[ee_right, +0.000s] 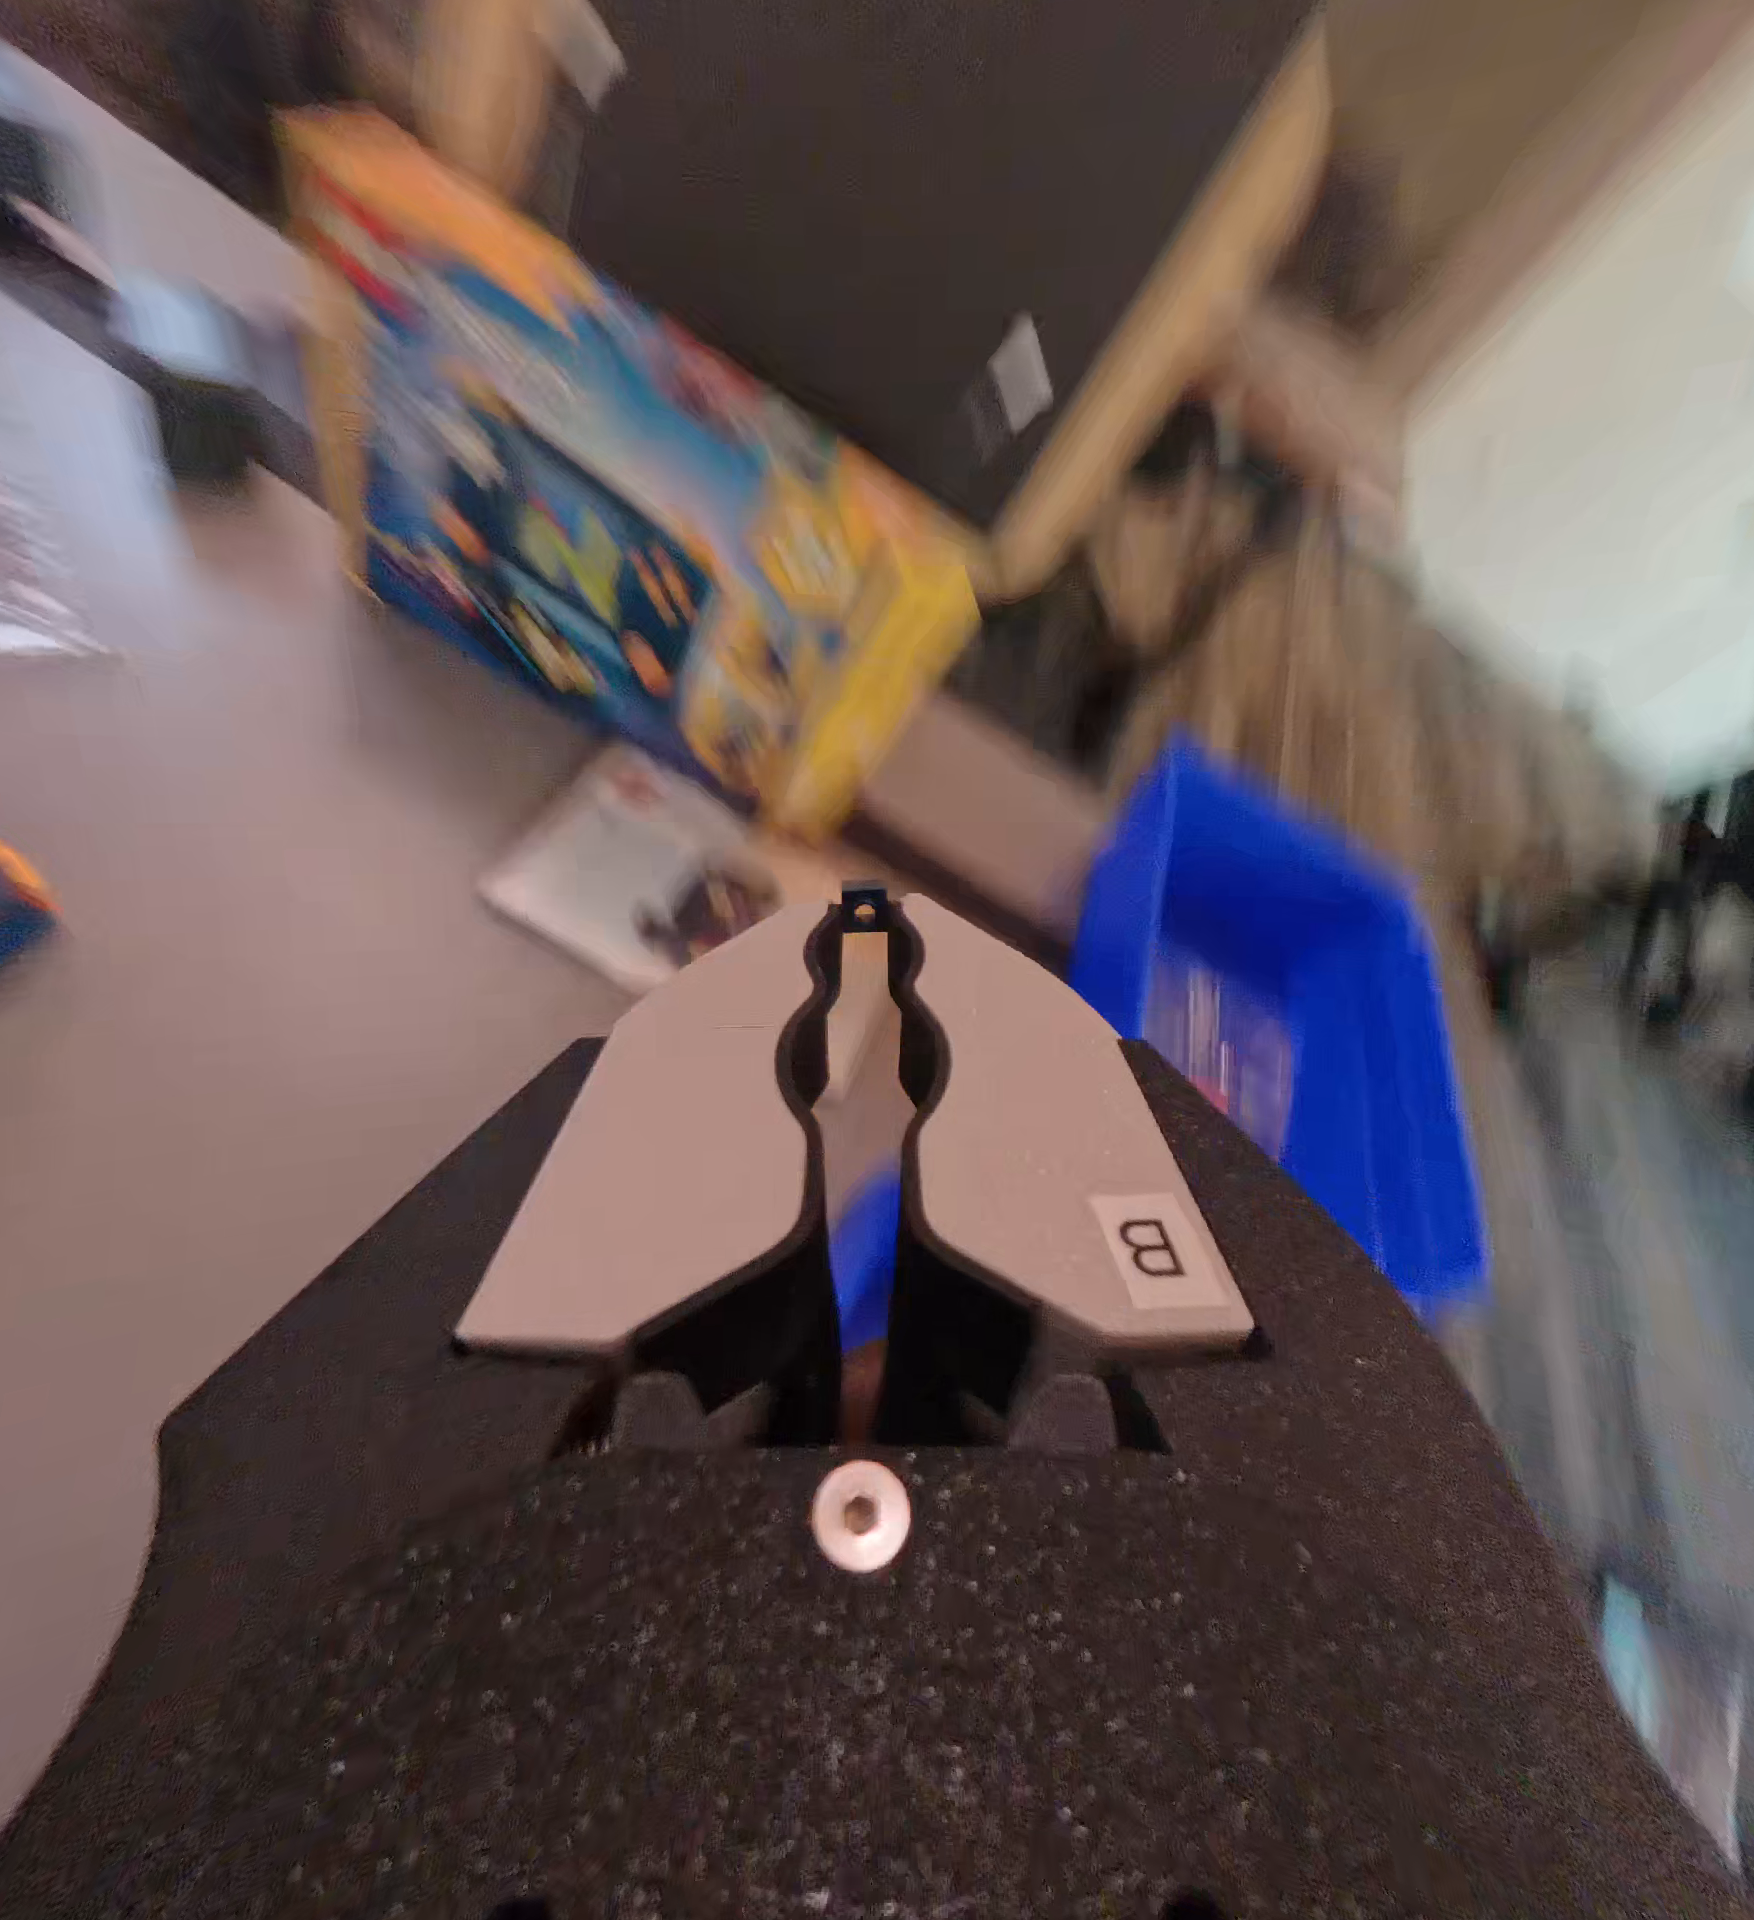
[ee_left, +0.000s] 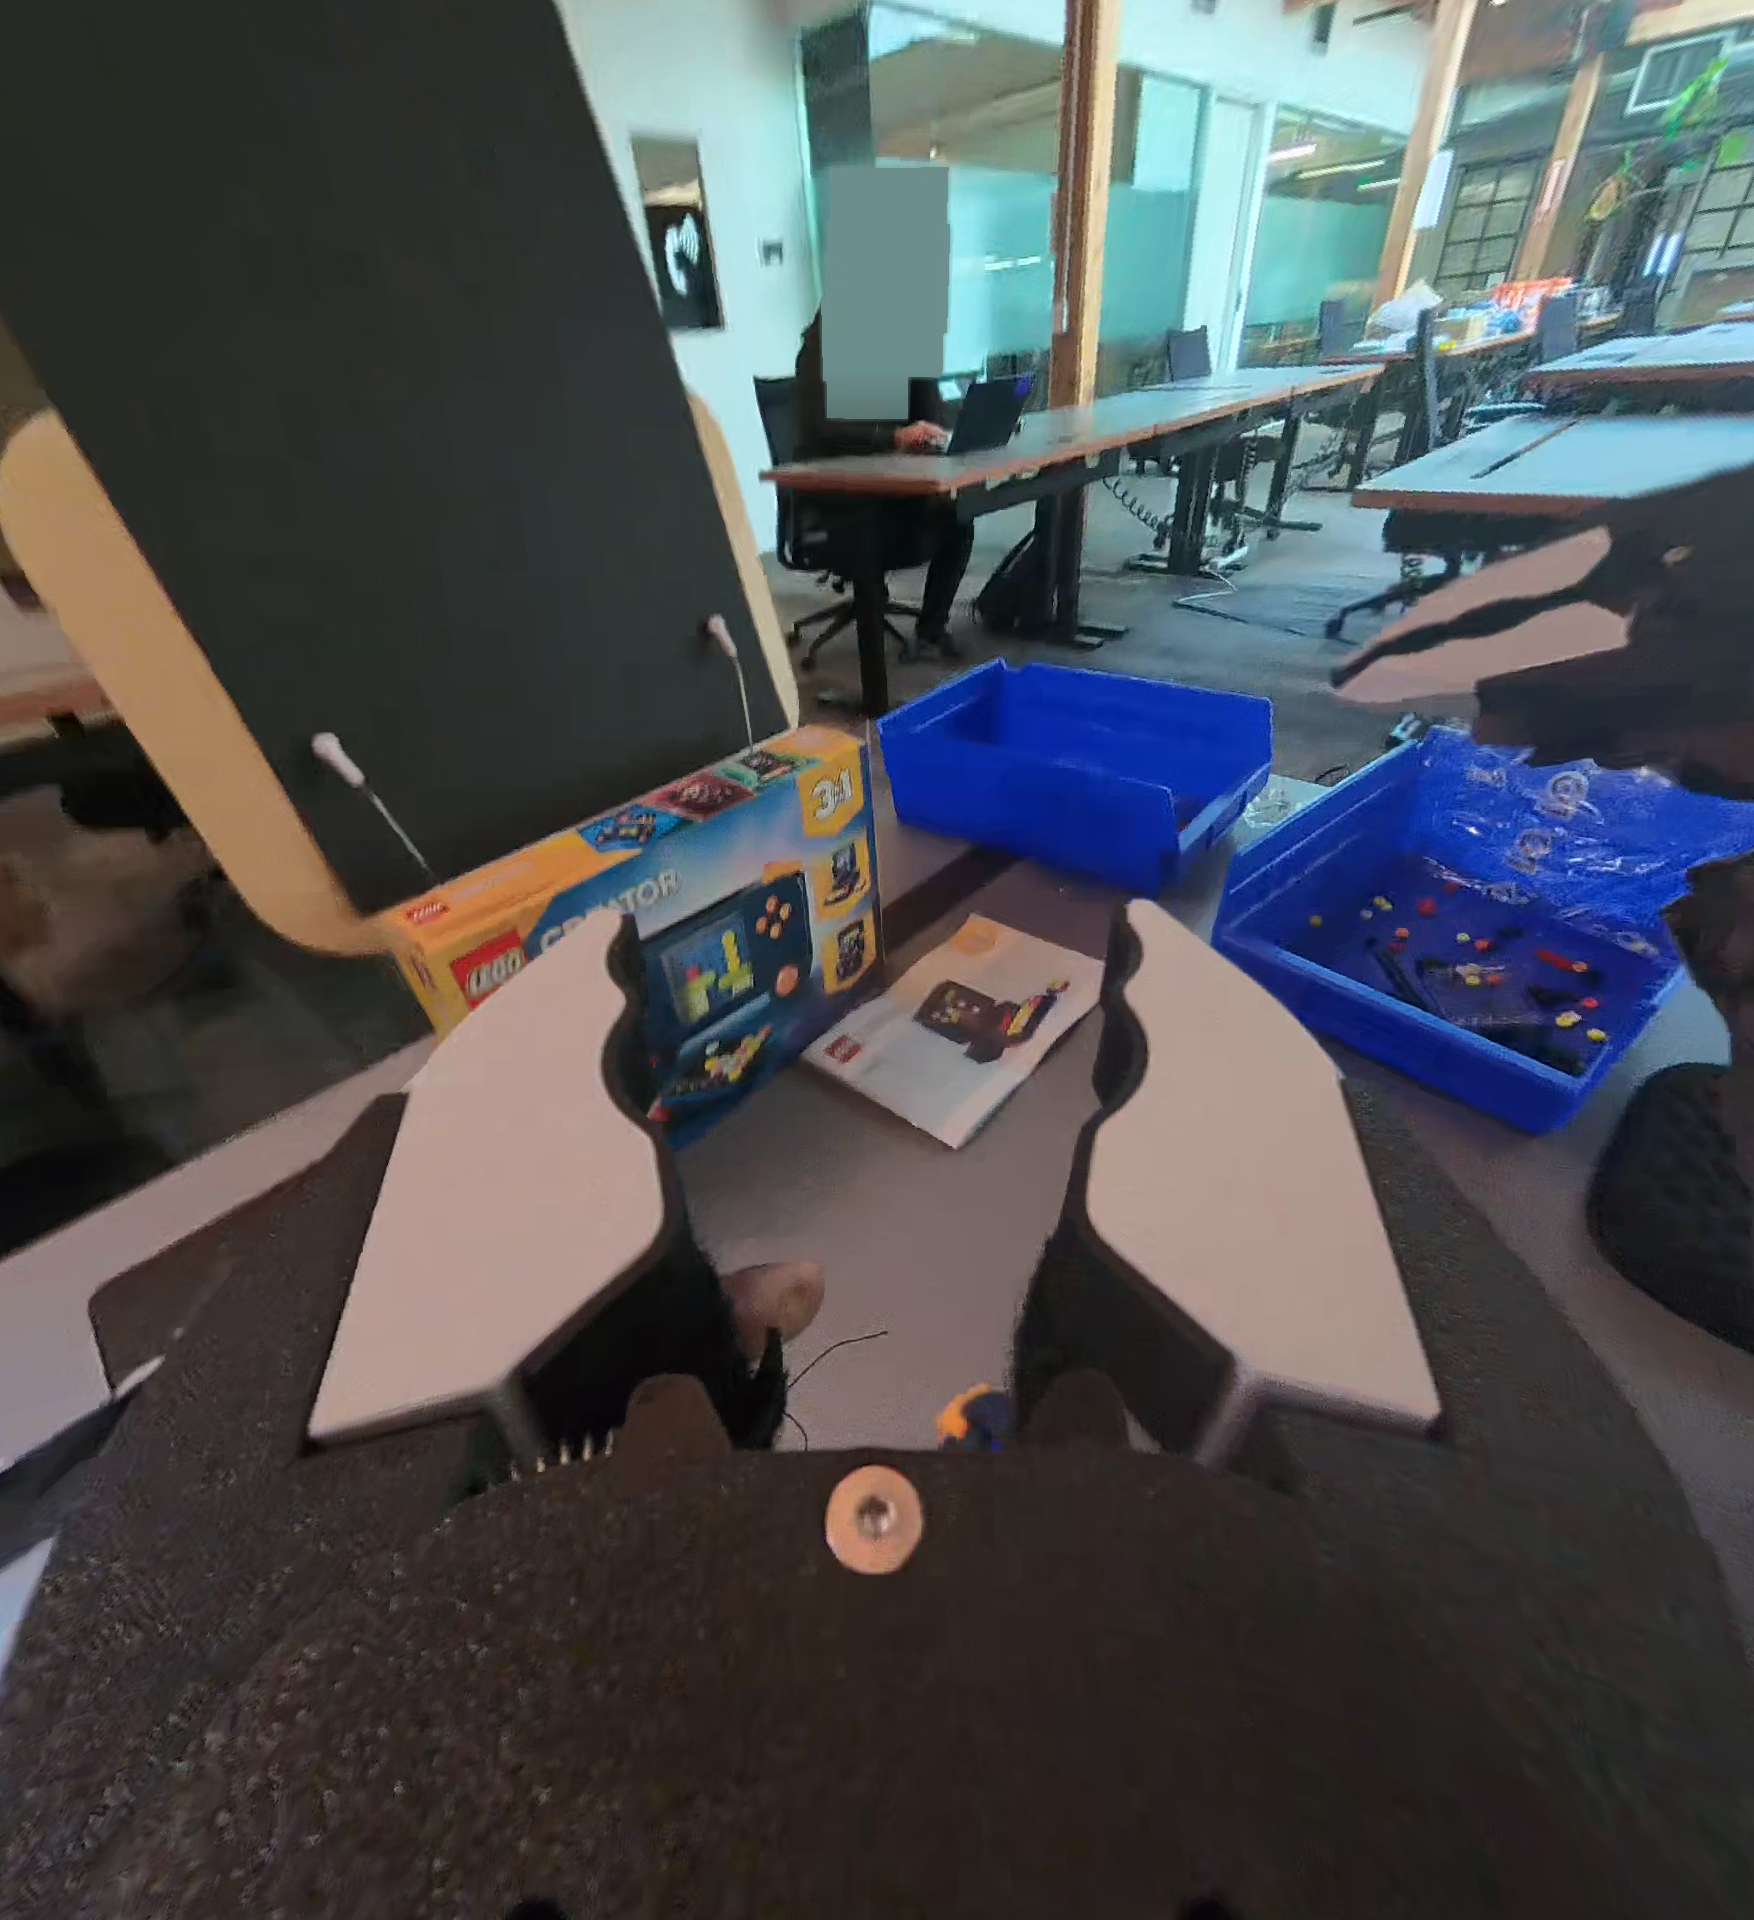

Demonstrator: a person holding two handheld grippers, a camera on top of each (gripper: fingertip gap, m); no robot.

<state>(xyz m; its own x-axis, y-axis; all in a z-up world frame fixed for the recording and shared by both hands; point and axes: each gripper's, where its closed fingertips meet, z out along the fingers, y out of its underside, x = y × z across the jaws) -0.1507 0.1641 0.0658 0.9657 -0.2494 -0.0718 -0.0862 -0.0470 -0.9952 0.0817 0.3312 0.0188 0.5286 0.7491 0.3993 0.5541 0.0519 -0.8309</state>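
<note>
Between your right gripper's [ee_right: 862, 920] fingertips: a tiny dark piece [ee_right: 862, 911], pinched; your left gripper [ee_left: 868, 971] is spread wide, holding nothing.

Ahead of your left gripper's gap lies an open booklet [ee_left: 956, 1023] on the grey table [ee_left: 852, 1205]; the toy box [ee_left: 686, 904] stands just left of it. Ahead and right sit two blue bins: an empty-looking one [ee_left: 1075, 769] farther off, one with small loose pieces [ee_left: 1455, 935] nearer. The right wrist view is blurred; box, booklet and a blue bin lie beyond the tips.
</note>
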